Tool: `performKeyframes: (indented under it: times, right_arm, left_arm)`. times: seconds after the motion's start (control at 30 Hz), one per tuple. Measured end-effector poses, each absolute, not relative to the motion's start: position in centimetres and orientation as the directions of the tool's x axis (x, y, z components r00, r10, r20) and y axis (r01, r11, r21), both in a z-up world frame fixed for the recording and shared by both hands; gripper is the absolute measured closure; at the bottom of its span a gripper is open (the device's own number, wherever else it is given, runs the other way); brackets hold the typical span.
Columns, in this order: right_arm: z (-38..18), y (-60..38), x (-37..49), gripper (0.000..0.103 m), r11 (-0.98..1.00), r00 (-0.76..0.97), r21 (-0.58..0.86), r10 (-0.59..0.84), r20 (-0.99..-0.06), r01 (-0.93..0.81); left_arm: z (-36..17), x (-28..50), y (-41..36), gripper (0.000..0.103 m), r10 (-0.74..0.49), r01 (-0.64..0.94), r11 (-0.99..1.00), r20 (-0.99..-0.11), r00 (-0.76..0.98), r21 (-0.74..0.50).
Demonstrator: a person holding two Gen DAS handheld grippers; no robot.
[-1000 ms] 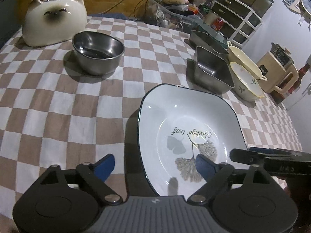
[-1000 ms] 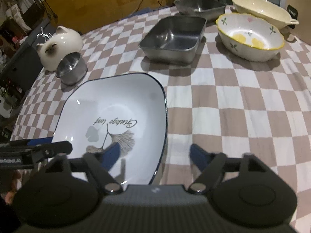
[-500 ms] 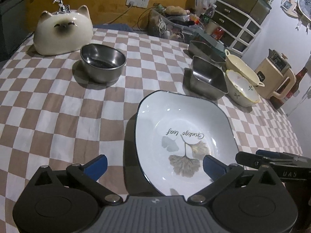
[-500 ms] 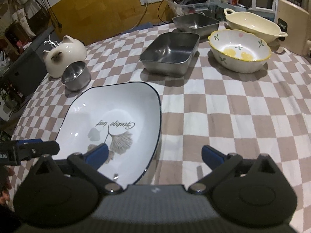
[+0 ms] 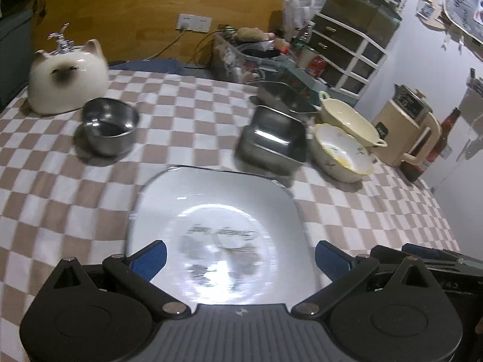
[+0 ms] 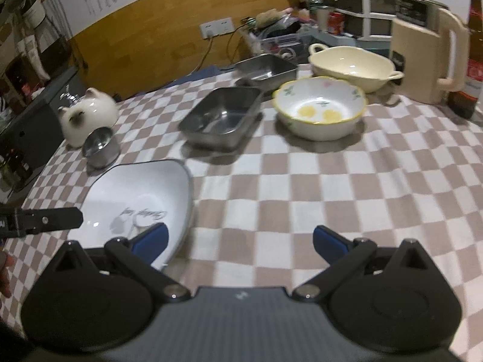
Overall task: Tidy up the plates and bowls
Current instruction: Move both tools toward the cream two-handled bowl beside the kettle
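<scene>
Left wrist view: the left gripper (image 5: 240, 259) has just been spreading its blue-padded jaws and now stands released, nothing pinched, with the white square plate with a dark rim and ginkgo-leaf print (image 5: 217, 211) lying flat on the brown-and-white checked tablecloth (image 5: 45, 199) below and ahead of it. Compared with a second ago, the plate looks smaller and the camera sits higher and farther back, so I judge the plate placed and both hands backing off. The round steel bowl (image 5: 110, 128) and the square steel tray (image 5: 276, 140) look empty, as does the scalloped floral ceramic bowl (image 5: 342, 155).

Right wrist view: the right gripper (image 6: 240, 246) is likewise let go and empty after widening, its left pad hovering over the plate's near edge. A second steel tray (image 6: 265, 71) and the cream handled dish (image 6: 353, 65) behind the floral bowl hold nothing.
</scene>
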State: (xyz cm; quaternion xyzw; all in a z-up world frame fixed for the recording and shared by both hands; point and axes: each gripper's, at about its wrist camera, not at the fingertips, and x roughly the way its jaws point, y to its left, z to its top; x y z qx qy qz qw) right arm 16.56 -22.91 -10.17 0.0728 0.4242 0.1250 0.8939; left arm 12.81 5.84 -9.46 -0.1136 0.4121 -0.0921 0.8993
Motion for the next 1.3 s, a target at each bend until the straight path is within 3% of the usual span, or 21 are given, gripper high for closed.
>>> performKeyframes:
  times: [0.77, 1.3]
  right_arm:
    - [-10.1, -38.1, 18.2, 0.000, 0.961, 0.690, 0.276, 0.223, -0.688, -0.035]
    - [-10.9, -44.4, 25.9, 0.000, 0.934, 0.742, 0.354, 0.201, -0.640, 0.052]
  left_arm:
    - [-7.6, 18.2, -8.0, 0.000, -0.249, 0.136, 0.967, -0.695, 0.675, -0.214]
    - [-5.7, 26.5, -13.3, 0.000, -0.233, 0.211, 0.970, -0.681, 0.694, -0.117]
